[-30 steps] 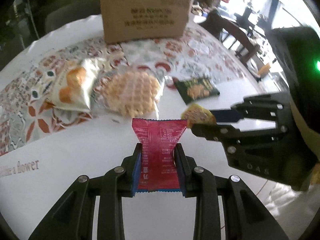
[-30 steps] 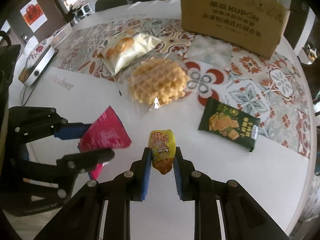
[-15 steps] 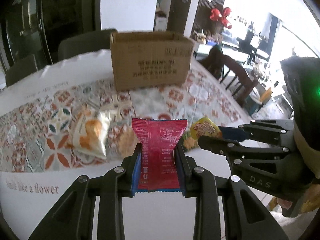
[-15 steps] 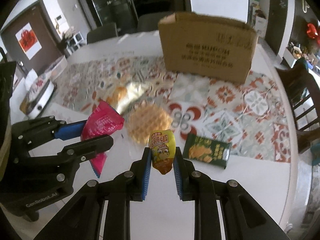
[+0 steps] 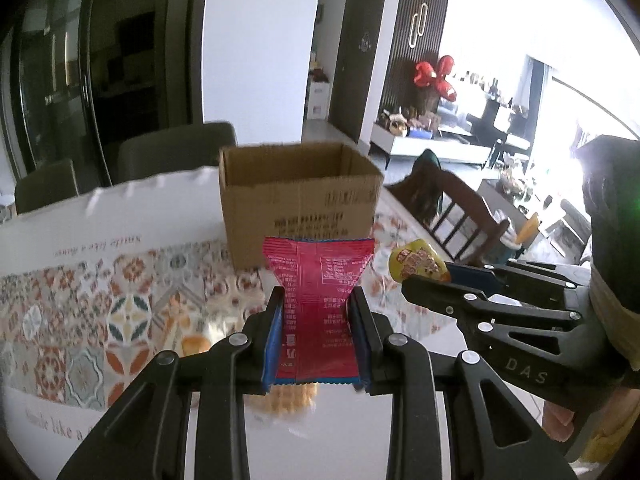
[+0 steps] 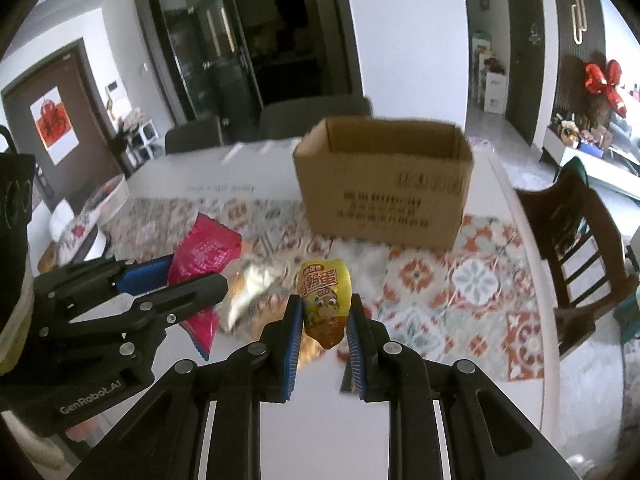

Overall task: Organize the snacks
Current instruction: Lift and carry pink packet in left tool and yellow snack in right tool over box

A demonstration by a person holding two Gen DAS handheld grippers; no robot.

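Note:
My left gripper (image 5: 318, 304) is shut on a red snack packet (image 5: 320, 276) and holds it up above the table. My right gripper (image 6: 323, 312) is shut on a small yellow snack pouch (image 6: 325, 300), also held in the air. Each gripper shows in the other's view: the right one with the yellow pouch (image 5: 418, 266) at the right, the left one with the red packet (image 6: 204, 256) at the left. An open cardboard box (image 5: 298, 200) stands ahead on the table; it also shows in the right wrist view (image 6: 384, 184). A waffle pack (image 5: 290, 396) lies below the left gripper.
The table has a patterned runner (image 6: 460, 280) and white cloth (image 5: 120, 208). A silver snack bag (image 6: 250, 286) lies under the grippers, blurred. A wooden chair (image 6: 584, 248) stands at the right edge, dark chairs (image 5: 172, 152) behind the box. A round dish (image 6: 106, 200) sits far left.
Both grippers have risen and tilted up with their snacks, bringing the box's open top into view. The snacks on the table have dropped low in view.

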